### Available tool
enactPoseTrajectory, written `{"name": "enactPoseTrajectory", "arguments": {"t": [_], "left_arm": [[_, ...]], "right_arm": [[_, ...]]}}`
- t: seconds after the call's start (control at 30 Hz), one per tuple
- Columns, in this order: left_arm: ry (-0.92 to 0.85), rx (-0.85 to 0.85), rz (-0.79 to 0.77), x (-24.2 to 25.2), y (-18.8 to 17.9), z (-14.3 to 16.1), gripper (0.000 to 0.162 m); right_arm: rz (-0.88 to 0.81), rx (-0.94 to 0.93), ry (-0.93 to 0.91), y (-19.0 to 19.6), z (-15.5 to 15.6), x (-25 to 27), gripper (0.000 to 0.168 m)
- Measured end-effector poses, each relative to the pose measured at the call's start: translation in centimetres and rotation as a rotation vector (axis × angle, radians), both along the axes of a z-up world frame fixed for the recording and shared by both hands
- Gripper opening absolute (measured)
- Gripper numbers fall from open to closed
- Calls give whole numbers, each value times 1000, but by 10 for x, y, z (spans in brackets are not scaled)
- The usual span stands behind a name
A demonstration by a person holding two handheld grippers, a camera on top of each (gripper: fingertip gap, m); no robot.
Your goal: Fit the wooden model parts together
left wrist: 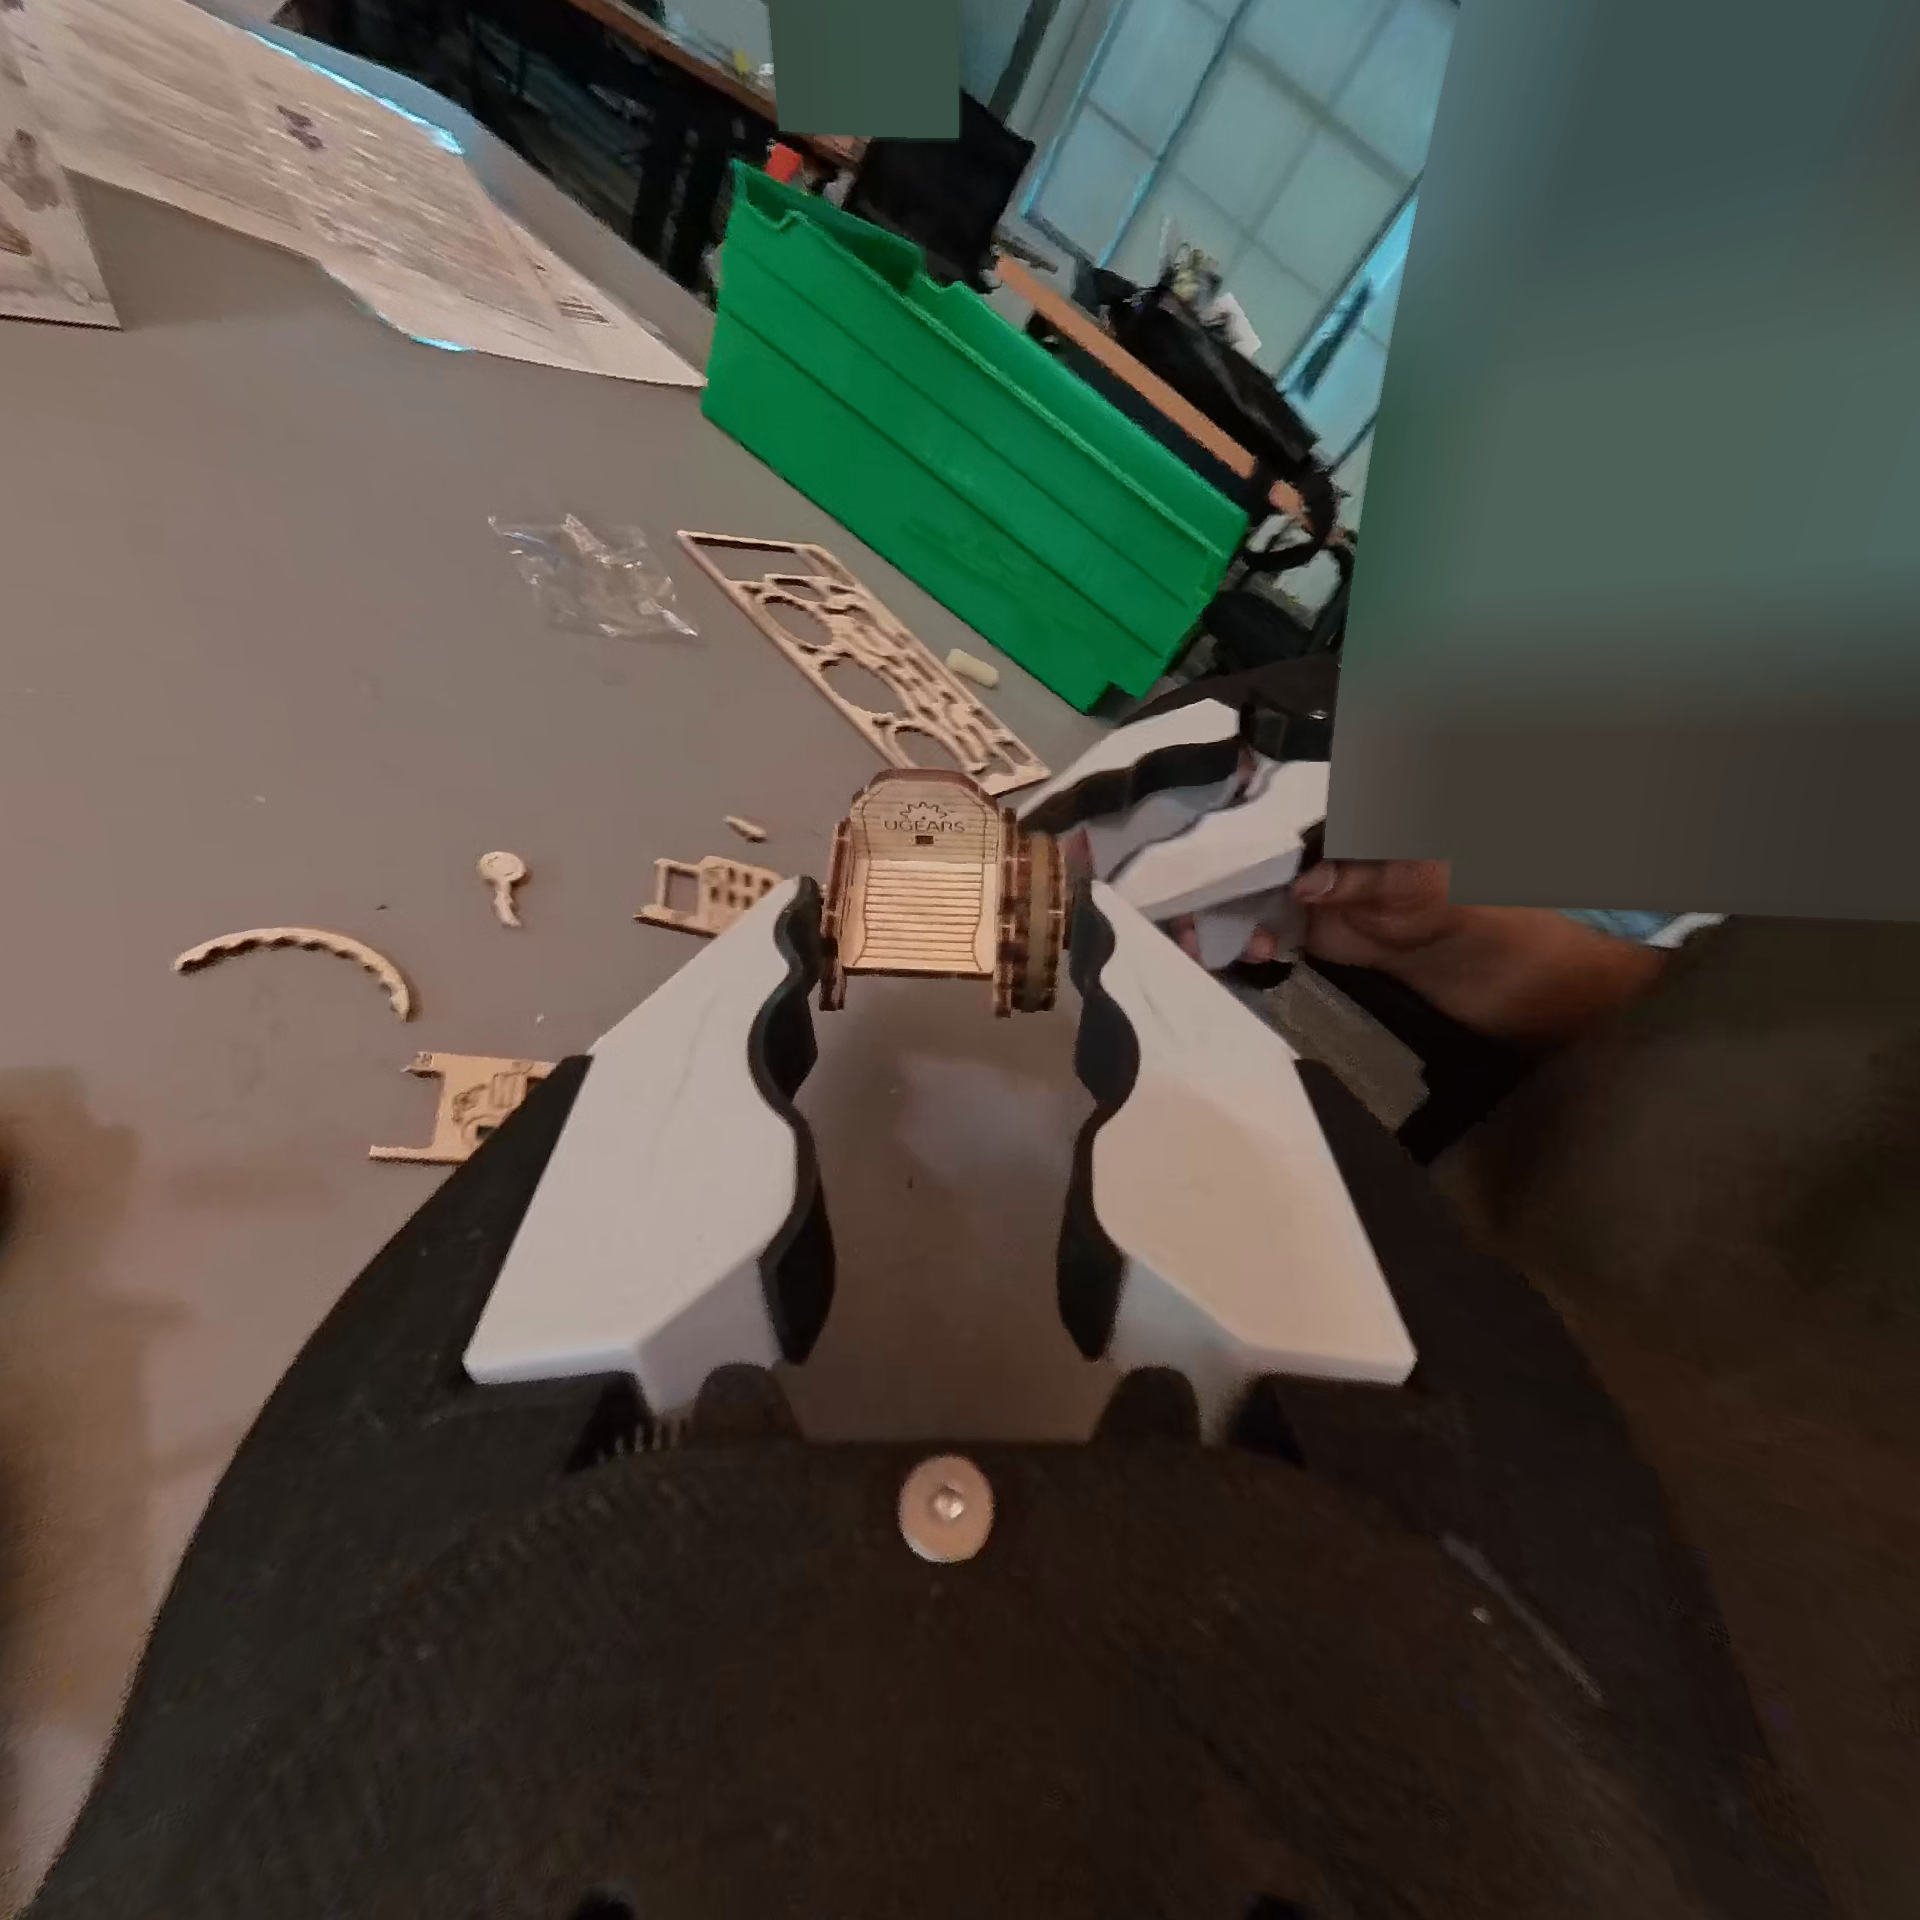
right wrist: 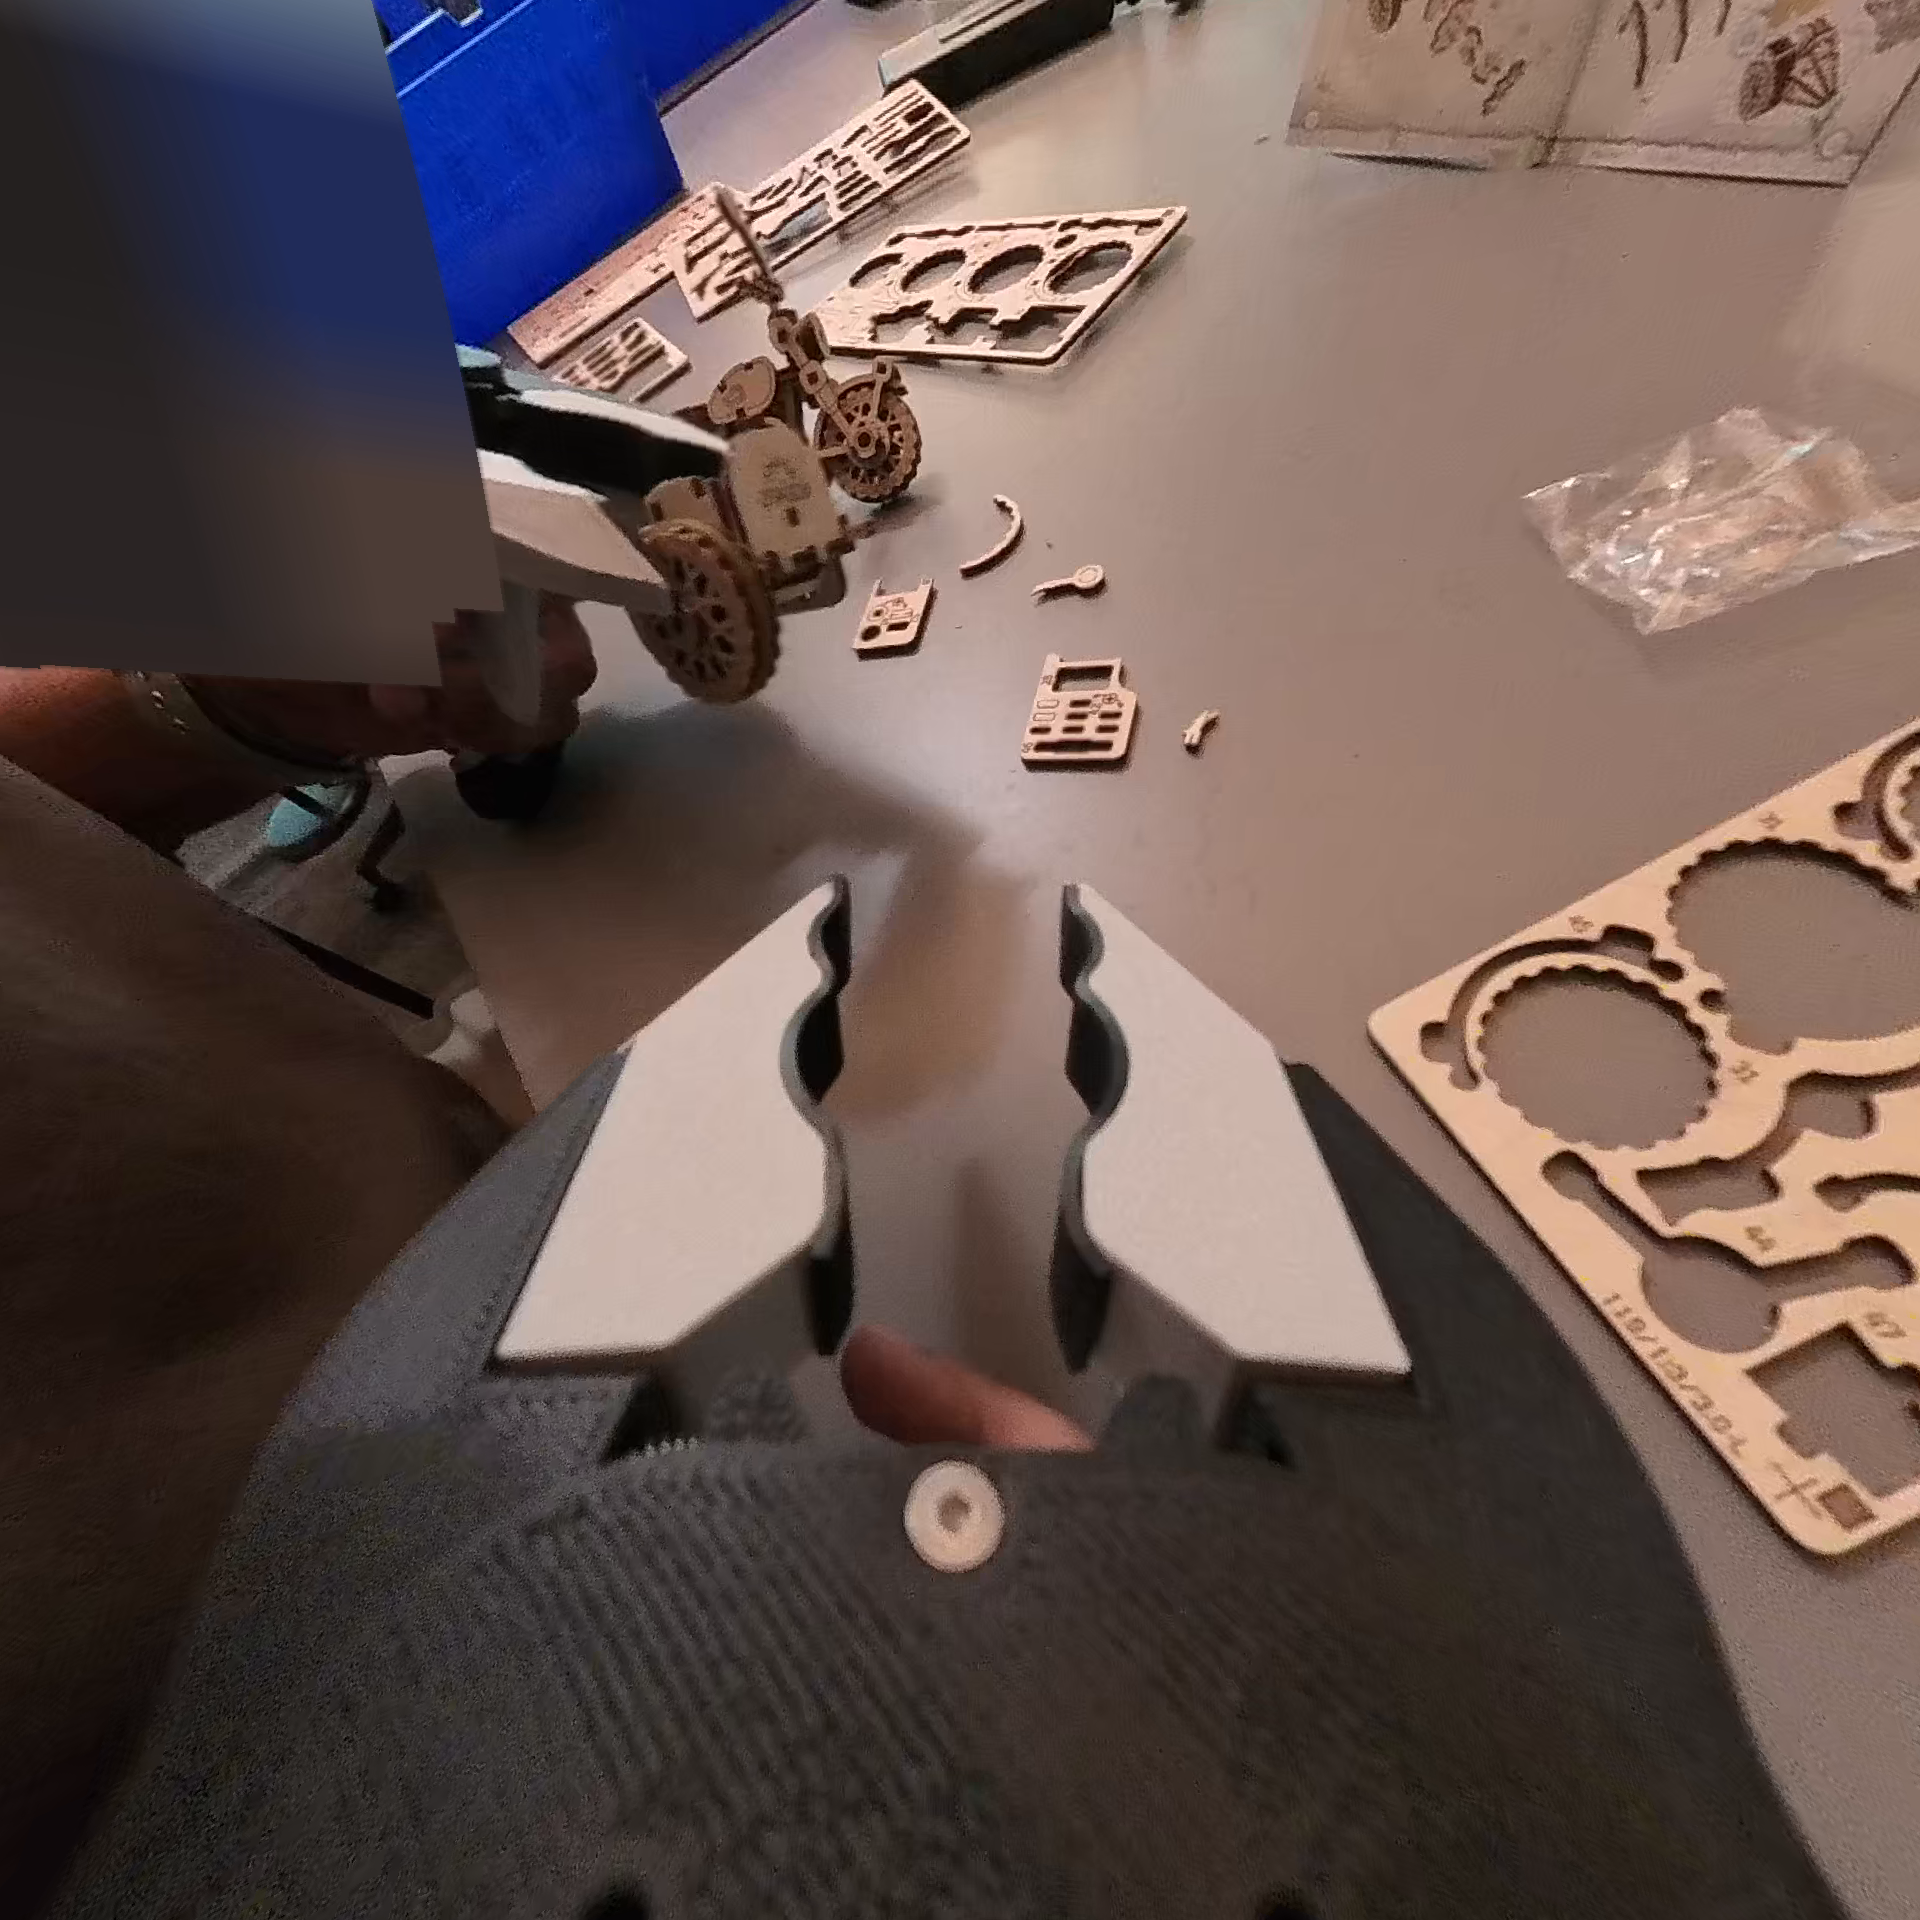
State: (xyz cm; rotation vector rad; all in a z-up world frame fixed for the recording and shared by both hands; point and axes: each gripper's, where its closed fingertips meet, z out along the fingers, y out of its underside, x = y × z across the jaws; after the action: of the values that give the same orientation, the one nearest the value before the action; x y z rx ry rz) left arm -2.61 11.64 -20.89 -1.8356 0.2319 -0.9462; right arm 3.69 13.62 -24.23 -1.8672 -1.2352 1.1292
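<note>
My left gripper [left wrist: 943,914] is shut on a small wooden sidecar [left wrist: 935,904] with a toothed wheel on each side, and holds it above the grey table [left wrist: 260,675]. The right wrist view shows this gripper [right wrist: 681,514] at the upper left with the sidecar [right wrist: 748,540] off the table. A wooden motorcycle model [right wrist: 831,405] stands on the table just behind it. My right gripper [right wrist: 956,914] is open and empty over the table. It also shows in the left wrist view [left wrist: 1081,842], close to the sidecar's right wheel, apart from it.
Loose wooden pieces lie on the table: a curved strip [left wrist: 301,956], a key-shaped bit [left wrist: 502,878], small panels [right wrist: 1081,712]. Punched-out wooden sheets [right wrist: 1662,1143] [left wrist: 862,655], a plastic bag [right wrist: 1714,520], a green bin [left wrist: 956,436], a blue box [right wrist: 520,156] and paper sheets [left wrist: 312,177] surround them.
</note>
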Motion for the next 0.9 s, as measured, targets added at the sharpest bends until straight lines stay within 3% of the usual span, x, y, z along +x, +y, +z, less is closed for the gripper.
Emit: {"name": "enactPoseTrajectory", "arguments": {"t": [0.2, 0.5, 0.7, 0.9], "left_arm": [[-92, -26, -32, -6, 2, 2, 44], [-185, -150, -17, -10, 14, -9, 44], [-99, -155, -9, -5, 14, -15, 44], [160, -126, -60, 2, -1, -23, 44]], "right_arm": [[-215, 161, 176, 48, 35, 12, 38], [-207, 31, 201, 55, 31, 11, 38], [-221, -42, 223, 60, 30, 13, 37], [-188, -55, 237, 51, 32, 12, 37]]}}
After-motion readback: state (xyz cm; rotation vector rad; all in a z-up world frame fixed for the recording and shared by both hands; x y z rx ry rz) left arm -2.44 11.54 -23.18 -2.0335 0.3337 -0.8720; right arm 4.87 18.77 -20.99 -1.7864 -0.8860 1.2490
